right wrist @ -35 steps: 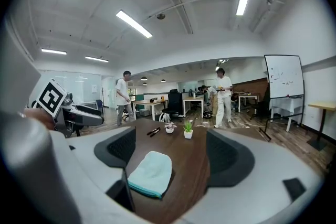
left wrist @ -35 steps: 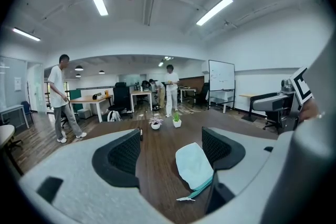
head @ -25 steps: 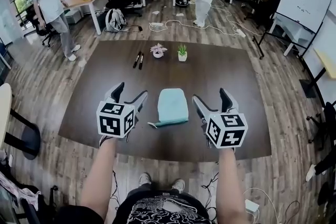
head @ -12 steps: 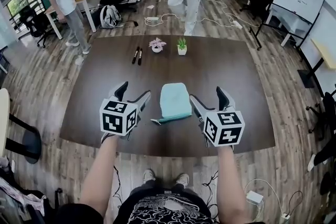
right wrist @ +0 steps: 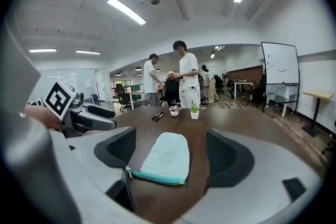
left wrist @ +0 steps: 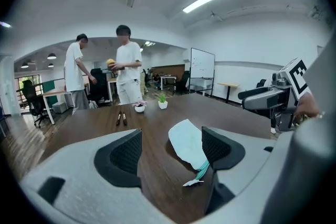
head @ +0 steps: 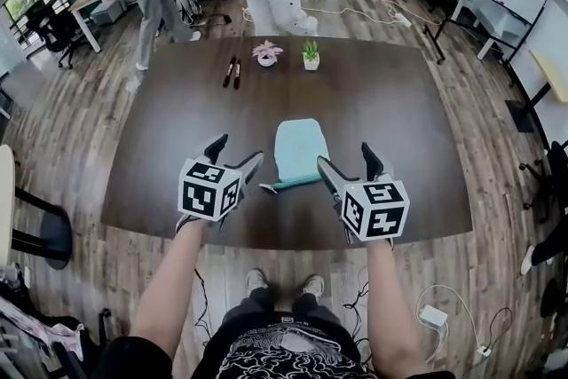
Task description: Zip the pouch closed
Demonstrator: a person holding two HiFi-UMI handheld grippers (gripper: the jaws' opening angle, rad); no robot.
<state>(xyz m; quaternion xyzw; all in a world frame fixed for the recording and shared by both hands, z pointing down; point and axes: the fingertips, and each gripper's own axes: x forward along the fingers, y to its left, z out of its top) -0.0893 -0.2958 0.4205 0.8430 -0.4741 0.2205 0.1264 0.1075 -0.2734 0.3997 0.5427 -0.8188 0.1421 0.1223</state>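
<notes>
The pale blue pouch lies flat at centre frame on the dark table, its zipper edge towards the lower edge. The left gripper and right gripper flank it just beside, jaws spread and empty. Two markers and two small potted plants sit near the top.

My head camera looks steeply down on the bench from above its near edge. The cameras on my left gripper and right gripper ride low and close over it, facing the far end. Both share the pouch, and each sees the other gripper.
</notes>
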